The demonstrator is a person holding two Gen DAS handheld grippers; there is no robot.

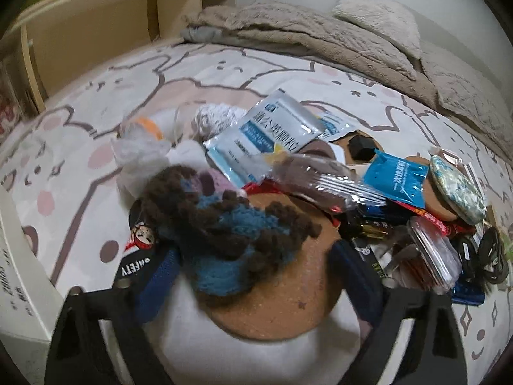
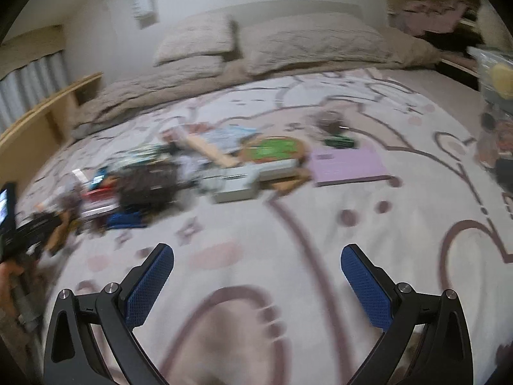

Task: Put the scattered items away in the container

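In the left wrist view my left gripper (image 1: 253, 263) is open, its blue pads either side of a round cork coaster (image 1: 282, 292) with a brown and blue knitted toy (image 1: 224, 224) lying on it. Behind them is a heap of sachets (image 1: 269, 134), a clear wrapped packet (image 1: 314, 179), a blue pouch (image 1: 397, 179) and small boxes. In the right wrist view my right gripper (image 2: 256, 288) is open and empty above the bedspread (image 2: 288, 224). A blurred row of scattered items lies beyond, with a pink sheet (image 2: 349, 166) and a green-topped coaster (image 2: 272, 150).
A white box (image 1: 22, 276) stands at the left edge of the left wrist view. A beige blanket (image 1: 320, 38) and pillows (image 2: 198, 41) lie at the head of the bed. A wooden shelf (image 1: 96, 25) stands behind. The other handheld gripper (image 2: 19, 224) shows at far left.
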